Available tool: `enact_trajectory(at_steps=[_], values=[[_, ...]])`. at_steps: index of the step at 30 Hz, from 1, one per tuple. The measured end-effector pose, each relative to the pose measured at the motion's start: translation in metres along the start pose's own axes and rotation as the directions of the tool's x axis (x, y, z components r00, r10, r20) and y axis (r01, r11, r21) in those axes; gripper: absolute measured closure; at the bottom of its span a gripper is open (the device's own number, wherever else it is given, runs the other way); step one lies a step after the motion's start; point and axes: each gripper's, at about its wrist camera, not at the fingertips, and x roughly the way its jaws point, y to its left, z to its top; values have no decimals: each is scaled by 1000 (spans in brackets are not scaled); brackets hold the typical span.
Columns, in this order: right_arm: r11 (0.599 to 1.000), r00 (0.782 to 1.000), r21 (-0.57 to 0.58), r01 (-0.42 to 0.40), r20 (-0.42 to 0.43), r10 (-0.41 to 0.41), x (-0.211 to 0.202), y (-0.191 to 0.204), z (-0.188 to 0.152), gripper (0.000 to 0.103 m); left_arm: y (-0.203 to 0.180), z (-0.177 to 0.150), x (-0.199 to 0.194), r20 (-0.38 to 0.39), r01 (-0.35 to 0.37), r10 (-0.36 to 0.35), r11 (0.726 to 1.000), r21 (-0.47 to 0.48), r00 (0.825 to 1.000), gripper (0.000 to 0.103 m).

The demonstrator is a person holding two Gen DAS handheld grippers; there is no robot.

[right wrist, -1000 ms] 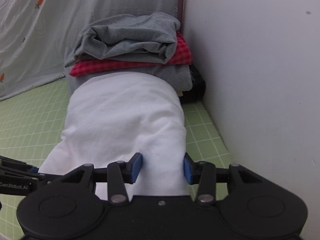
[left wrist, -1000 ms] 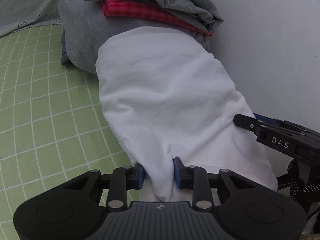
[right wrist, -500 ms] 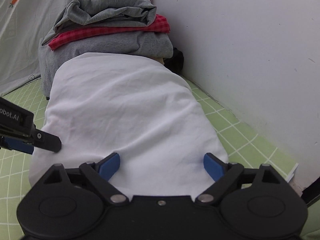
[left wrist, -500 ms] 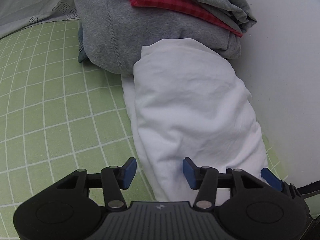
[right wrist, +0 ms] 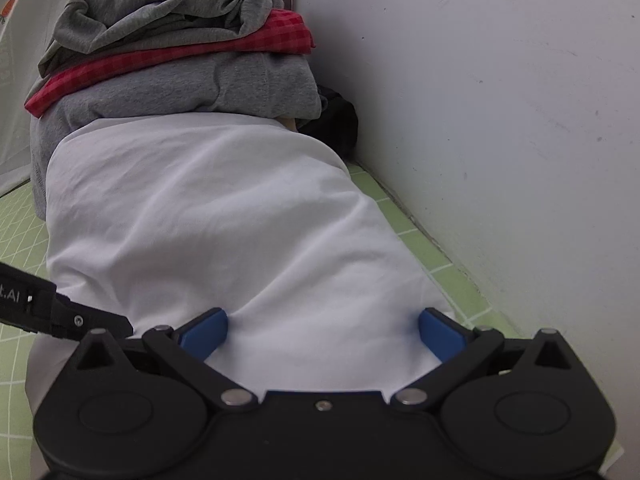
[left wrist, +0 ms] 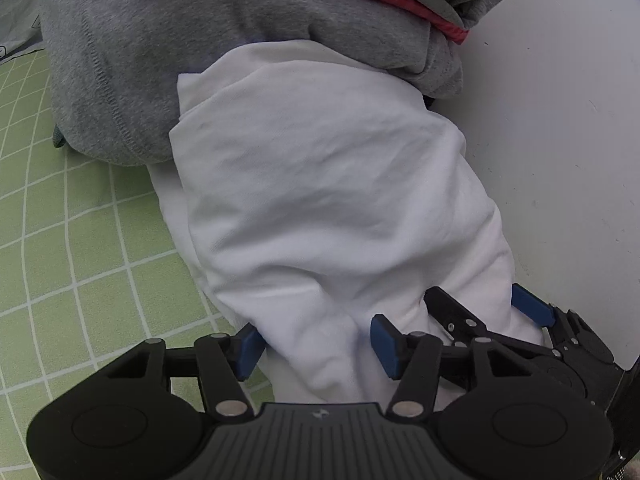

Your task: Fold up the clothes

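A folded white garment (left wrist: 328, 200) lay lengthwise on a green mat (left wrist: 60, 240) ruled with a white grid, its far end pushed up against a stack of folded clothes in the corner of the room. The stack held a thick grey sweatshirt (right wrist: 180, 92) at the bottom, a red checked garment (right wrist: 168, 60) above it and a thinner grey top (right wrist: 160, 12) crumpled on the summit; something dark (right wrist: 340, 124) was wedged between the stack and the wall, too hidden to identify. A plain white wall (right wrist: 500, 120), lightly scuffed, ran along the right edge of the mat and met it in a narrow seam. Behind the stack hung a pale grey patterned sheet (right wrist: 24, 40), with a thin vertical post where sheet and wall joined.

The left gripper (left wrist: 316, 344) stood at the near end of the white garment with its blue-padded fingers (left wrist: 384, 344) parted, a ridge of white cloth lying between them without being pinched. The right gripper (right wrist: 322, 328), just beside it on the wall side, had its blue pads spread wide, and the cloth bulged loosely through the gap; it too held nothing. Each tool showed at the margin of the other's view, the two close together over the same end of the garment. The mat's grid lines curved in the fisheye lens, and the green surface around the garment showed only its own squares.
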Motion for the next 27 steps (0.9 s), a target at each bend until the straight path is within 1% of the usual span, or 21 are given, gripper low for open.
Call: enact_trajectory(at_steps=[3, 5, 7, 8, 9, 10, 11, 13, 14, 15, 17, 20, 23, 25, 26, 27], values=[[1000, 1000, -11, 3, -15, -3, 1, 1, 2, 0, -3, 4, 0, -2, 13, -13, 999, 30, 1000, 43], [1000, 999, -3, 30, -37, -30, -3, 6, 4, 0, -4, 6, -4, 7, 16, -16, 998, 57, 1000, 42], [996, 994, 36, 79, -77, -76, -8, 11, 8, 0, -1, 1, -30, 72, -13, 4, 993, 120, 997, 42], [993, 991, 43, 112, -82, -108, -13, 16, 9, 0, 0, -1, -42, 104, -28, 13, 988, 150, 994, 41], [988, 986, 42, 149, -76, -145, -21, 22, 9, 0, 1, -3, -55, 137, -45, 20, 983, 179, 990, 35], [983, 983, 41, 176, -59, -174, -31, 30, 8, 0, 2, -6, -69, 175, -61, 24, 977, 206, 984, 25], [981, 981, 39, 193, -30, -191, -43, 37, 6, 0, 3, -10, -85, 223, -74, 23, 972, 224, 975, 19], [979, 980, 50, 197, 23, -199, -67, 51, 4, 0, 5, -17, -119, 326, -103, 21, 966, 236, 945, 2], [980, 980, 62, 190, 52, -193, -82, 59, 4, 0, 6, -22, -136, 376, -117, 20, 965, 236, 927, 0], [980, 979, 74, 183, 75, -189, -95, 65, 4, 0, 6, -28, -152, 412, -127, 21, 965, 230, 911, 0], [978, 977, 112, 175, 106, -187, -121, 79, 5, 0, 8, -39, -175, 449, -140, 29, 966, 215, 893, 0], [976, 976, 152, 158, 127, -178, -152, 96, 6, 0, 11, -56, -210, 504, -159, 41, 968, 192, 863, 0], [985, 982, 141, 102, 143, -123, -179, 113, 2, 0, 14, -74, -244, 555, -176, 54, 970, 168, 830, 0], [988, 982, 114, 101, 145, -117, -199, 129, -7, 0, 16, -85, -268, 589, -187, 63, 971, 151, 806, 0], [989, 983, 107, 103, 143, -118, -208, 136, -12, 0, 18, -91, -277, 596, -187, 64, 971, 148, 800, 0], [989, 983, 106, 104, 141, -119, -216, 143, -18, 0, 21, -99, -283, 587, -179, 56, 972, 154, 808, 0]])
